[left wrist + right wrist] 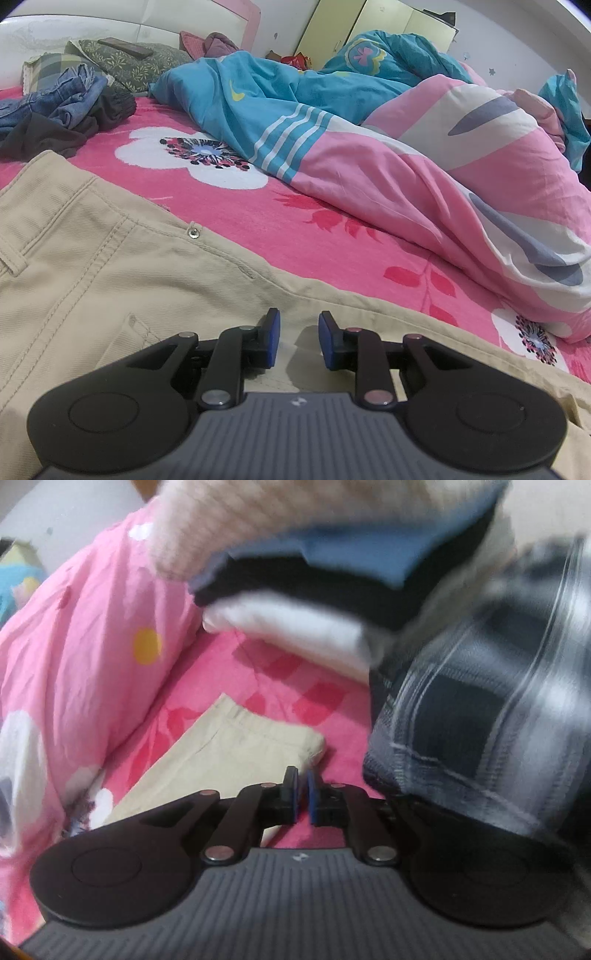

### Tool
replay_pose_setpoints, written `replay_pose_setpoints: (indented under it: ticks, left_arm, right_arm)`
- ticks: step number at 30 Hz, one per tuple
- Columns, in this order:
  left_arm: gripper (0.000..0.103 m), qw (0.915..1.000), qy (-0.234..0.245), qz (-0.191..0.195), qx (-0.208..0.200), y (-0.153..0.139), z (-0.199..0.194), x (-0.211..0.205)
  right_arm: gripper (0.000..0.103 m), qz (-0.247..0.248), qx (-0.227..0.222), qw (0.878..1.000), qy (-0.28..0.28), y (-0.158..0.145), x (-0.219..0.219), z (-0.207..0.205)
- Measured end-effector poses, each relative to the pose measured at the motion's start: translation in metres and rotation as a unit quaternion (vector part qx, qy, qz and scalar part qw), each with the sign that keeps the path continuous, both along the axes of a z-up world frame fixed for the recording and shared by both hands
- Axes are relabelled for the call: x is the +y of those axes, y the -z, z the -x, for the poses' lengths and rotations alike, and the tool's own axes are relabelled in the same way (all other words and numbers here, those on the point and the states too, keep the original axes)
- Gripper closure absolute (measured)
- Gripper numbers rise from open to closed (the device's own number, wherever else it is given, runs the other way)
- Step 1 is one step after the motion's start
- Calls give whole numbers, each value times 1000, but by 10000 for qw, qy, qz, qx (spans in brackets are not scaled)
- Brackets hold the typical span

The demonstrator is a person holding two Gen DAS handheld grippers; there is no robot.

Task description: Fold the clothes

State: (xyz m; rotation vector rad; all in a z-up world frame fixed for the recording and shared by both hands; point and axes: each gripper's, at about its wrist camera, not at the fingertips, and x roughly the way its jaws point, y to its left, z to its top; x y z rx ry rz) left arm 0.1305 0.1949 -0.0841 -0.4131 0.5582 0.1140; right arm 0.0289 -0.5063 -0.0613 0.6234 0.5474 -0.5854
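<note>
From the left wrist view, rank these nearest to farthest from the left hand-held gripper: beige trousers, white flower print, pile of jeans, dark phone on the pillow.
1. Beige trousers: directly under the left hand-held gripper, spreading left.
2. White flower print: on the pink sheet, ahead and slightly left.
3. Pile of jeans: far left, beyond the trousers.
4. Dark phone: on the pillow by the headboard.

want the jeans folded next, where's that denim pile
In the left wrist view the jeans lie bunched at the far left of the bed, on dark clothes, just before the pillows.
</note>
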Motion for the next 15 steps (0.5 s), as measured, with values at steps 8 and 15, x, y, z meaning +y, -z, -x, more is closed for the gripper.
replay_pose_setpoints:
  ticks: [8, 15]
  left_arm:
    - [78, 10000, 0, 9, 1, 0, 0, 0]
    - [78, 10000, 6, 50, -13, 0, 0, 0]
  right_arm:
    - [81, 2011, -4, 9748, -961, -55, 58, -28]
    - [81, 1350, 635, 9168, -3705, -32, 151, -135]
